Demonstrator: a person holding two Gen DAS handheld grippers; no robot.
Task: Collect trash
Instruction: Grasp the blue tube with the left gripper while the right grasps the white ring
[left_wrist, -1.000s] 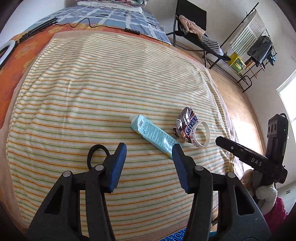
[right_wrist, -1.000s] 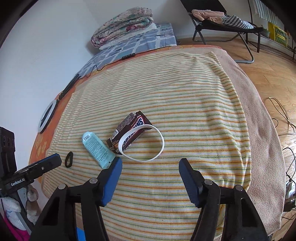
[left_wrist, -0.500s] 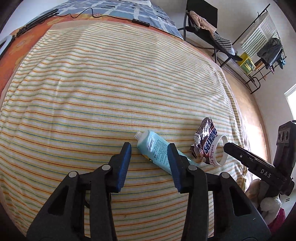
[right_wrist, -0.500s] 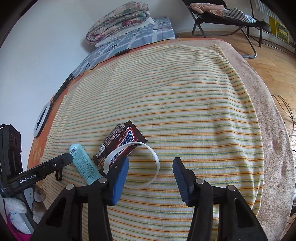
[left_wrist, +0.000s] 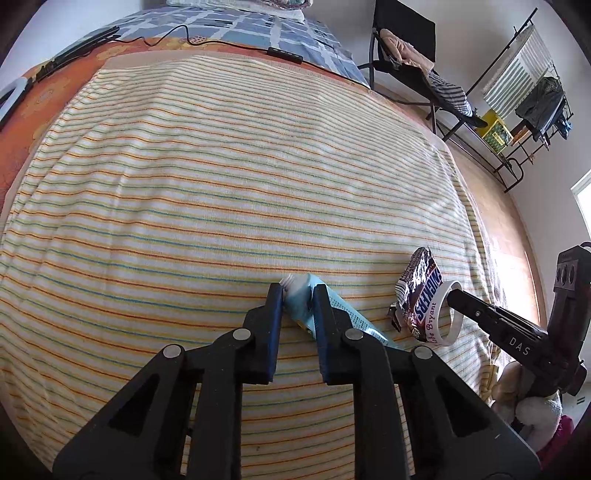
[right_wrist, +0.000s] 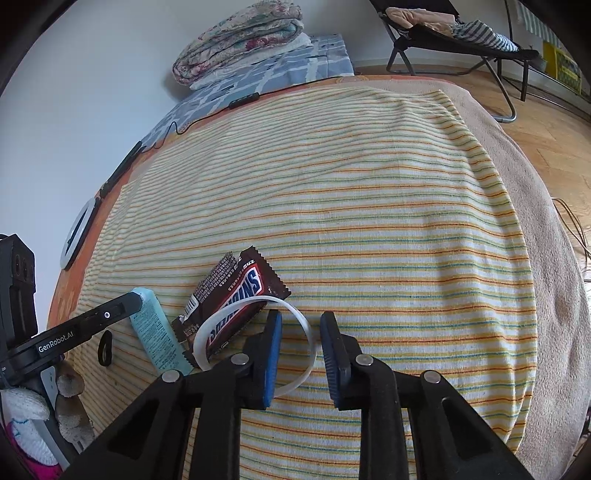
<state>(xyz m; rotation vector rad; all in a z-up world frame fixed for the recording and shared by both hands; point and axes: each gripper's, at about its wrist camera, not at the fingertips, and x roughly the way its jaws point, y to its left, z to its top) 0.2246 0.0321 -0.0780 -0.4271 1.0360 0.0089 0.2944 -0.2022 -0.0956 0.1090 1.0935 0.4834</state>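
Note:
A light blue tube (left_wrist: 301, 301) lies on the striped blanket (left_wrist: 221, 184). My left gripper (left_wrist: 297, 295) has its jaws closed against the tube's cap end. The tube also shows in the right wrist view (right_wrist: 157, 328). A brown Snickers wrapper (right_wrist: 236, 295) lies beside it with a white wristband (right_wrist: 295, 332) resting over it. My right gripper (right_wrist: 299, 321) straddles the wristband's right edge, its jaws narrowly apart with a gap on both sides of the band. The wrapper (left_wrist: 421, 291) and wristband (left_wrist: 448, 325) show at the right in the left wrist view.
A small black ring (right_wrist: 105, 347) lies near the bed's left edge. A cable and remote (left_wrist: 284, 53) lie at the far end with folded quilts (right_wrist: 240, 44). A folding chair (right_wrist: 461, 33) and clothes rack (left_wrist: 524, 92) stand on the wooden floor beyond.
My left gripper moved forward and closed on the tube's cap end. My right gripper moved forward over the wristband's edge and narrowed its jaws.

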